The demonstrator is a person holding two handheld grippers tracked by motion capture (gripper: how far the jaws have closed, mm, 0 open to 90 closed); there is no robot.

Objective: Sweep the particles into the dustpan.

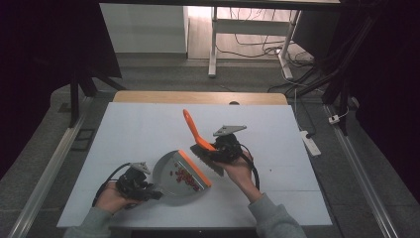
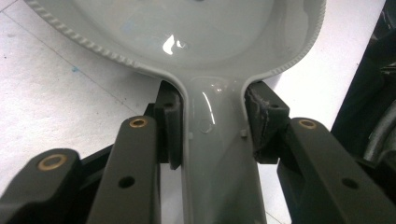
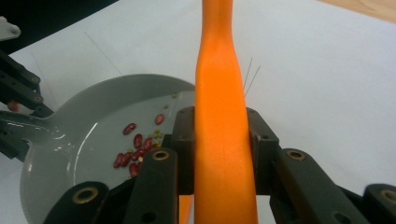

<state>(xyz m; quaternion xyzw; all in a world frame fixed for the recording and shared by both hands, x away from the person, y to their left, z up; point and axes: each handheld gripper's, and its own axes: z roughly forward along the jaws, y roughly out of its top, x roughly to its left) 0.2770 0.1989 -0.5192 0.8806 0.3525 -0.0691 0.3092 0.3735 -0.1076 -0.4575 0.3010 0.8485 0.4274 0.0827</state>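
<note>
On the white table, a grey dustpan with an orange lip holds red beans; the left gripper clamps its handle. Just beside it, the right gripper clamps an orange brush. From above, dark bristles show at the brush's base.

White table, power strip on floor, desk legs beyond

Bare table lies open all round; the dustpan and brush crowd the near middle.
</note>
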